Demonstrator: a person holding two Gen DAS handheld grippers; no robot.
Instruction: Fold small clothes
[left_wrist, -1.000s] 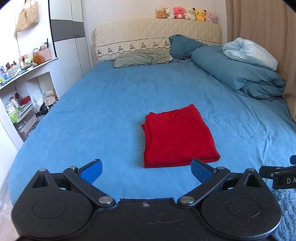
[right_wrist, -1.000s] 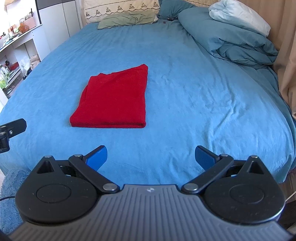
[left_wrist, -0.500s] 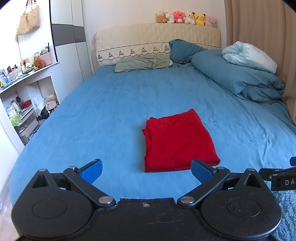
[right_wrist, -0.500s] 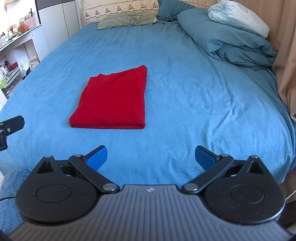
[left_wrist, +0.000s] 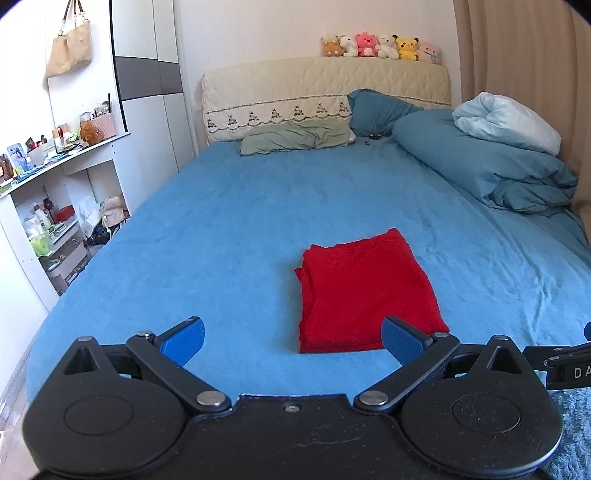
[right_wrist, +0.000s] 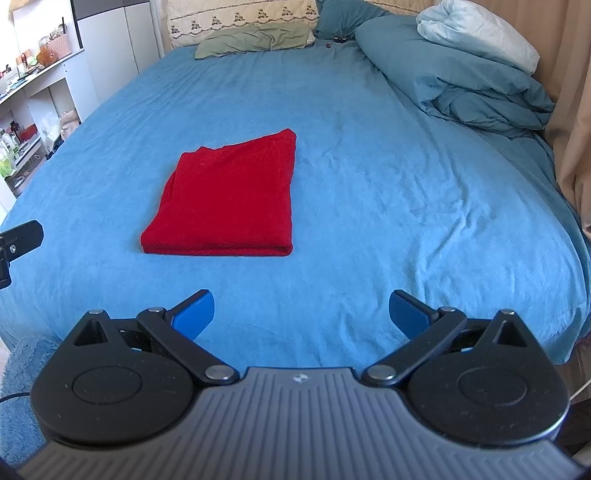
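A red garment (left_wrist: 364, 291) lies folded into a neat rectangle on the blue bed sheet (left_wrist: 229, 229); the right wrist view shows the same red garment (right_wrist: 229, 199) left of centre. My left gripper (left_wrist: 291, 338) hovers over the near edge of the bed, open, with nothing between its blue pads; the garment's near edge sits just beyond its right pad. My right gripper (right_wrist: 301, 314) is also open and empty, held back from the garment, which lies ahead and to its left.
A bunched blue duvet (left_wrist: 491, 162) with a pale pillow fills the bed's right side. Pillows (left_wrist: 295, 136) and a headboard with plush toys (left_wrist: 376, 46) stand at the far end. White shelves (left_wrist: 48, 206) with clutter stand on the left. A fluffy blue rug (right_wrist: 18, 387) lies below.
Both grippers have drawn back a little from the bed and the left view has tilted up; the folded garment has not moved. Both stay open.
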